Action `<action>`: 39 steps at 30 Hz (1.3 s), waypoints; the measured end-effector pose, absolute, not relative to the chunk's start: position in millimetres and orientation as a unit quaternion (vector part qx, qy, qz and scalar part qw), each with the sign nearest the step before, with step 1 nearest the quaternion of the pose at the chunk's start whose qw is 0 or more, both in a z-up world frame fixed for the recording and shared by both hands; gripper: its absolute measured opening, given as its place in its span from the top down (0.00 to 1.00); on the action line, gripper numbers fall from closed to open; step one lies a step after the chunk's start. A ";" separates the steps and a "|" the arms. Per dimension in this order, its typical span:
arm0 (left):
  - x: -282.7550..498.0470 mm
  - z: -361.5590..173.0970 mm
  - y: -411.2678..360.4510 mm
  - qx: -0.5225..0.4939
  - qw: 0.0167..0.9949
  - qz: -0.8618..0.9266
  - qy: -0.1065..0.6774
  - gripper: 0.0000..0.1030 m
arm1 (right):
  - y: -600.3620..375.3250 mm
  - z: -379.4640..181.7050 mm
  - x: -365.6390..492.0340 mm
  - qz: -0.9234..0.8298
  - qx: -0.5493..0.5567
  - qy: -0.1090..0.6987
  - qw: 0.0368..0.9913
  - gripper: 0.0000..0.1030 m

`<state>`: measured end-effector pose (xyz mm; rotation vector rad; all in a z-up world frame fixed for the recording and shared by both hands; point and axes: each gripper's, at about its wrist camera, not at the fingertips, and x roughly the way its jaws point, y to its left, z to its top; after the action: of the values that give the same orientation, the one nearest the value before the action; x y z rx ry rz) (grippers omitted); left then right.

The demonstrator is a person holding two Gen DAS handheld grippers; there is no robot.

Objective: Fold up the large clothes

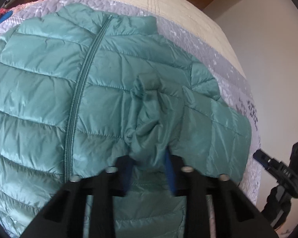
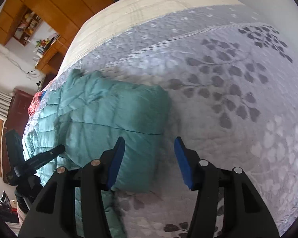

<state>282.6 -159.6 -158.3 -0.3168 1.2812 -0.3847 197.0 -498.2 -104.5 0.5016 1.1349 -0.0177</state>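
**A:** Starting on the left: the left tongs [image 1: 149,170] are clenched on a bunched wad of fabric from the teal quilted puffer jacket [image 1: 49,91], most likely the sleeve end. The jacket lies front up on the grey leaf-patterned quilted bedspread [image 1: 224,63], its long zip [image 1: 77,99] closed and running up to the collar.

**B:** So the step in hand looks like carrying that sleeve across the chest?

**A:** That's my reading. To do it well, I'd lift only enough for the wad to clear the body, then lay it down just short of the zip so the sleeve lies straight along the quilting lines. The shell looks slick and puffy, so it may well slide or spring back; pressing down before letting go should help.

**B:** And on the right?

**A:** The right tongs [image 2: 149,162] are released, blue pads [image 2: 182,164] spread wide, nothing between them. They hover over the jacket's right-hand edge [image 2: 159,107], where a panel already lies doubled over the layer beneath. The left pad sits above the teal fabric, the right one above bare bedspread.

**B:** Useful for anything there?

**A:** I'd judge they could pin that edge, so the left pull doesn't drag the whole jacket sideways. Whether the fold underneath is even, I can't tell; it's hidden

**B:** The rest of the bed?

**A:** A cream bed cover [image 2: 149,10] beyond the bedspread
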 end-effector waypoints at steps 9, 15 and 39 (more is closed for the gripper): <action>264.5 -102.3 -90.4 -0.179 0.831 -0.130 0.510 0.91 | -480.8 -113.6 209.0 0.025 0.244 0.539 0.806 0.50; 267.4 -86.6 -33.9 -0.180 0.852 -0.066 0.487 0.91 | -441.0 -122.0 232.2 0.071 0.237 0.555 0.794 0.51; 282.8 -136.8 27.3 -0.157 0.836 0.034 0.525 0.62 | -394.3 -126.2 261.1 0.044 0.152 0.588 0.793 0.54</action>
<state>282.8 27.3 -136.8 -0.3332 1.1112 0.0710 261.1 -394.3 -126.2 0.3259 1.2652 0.0943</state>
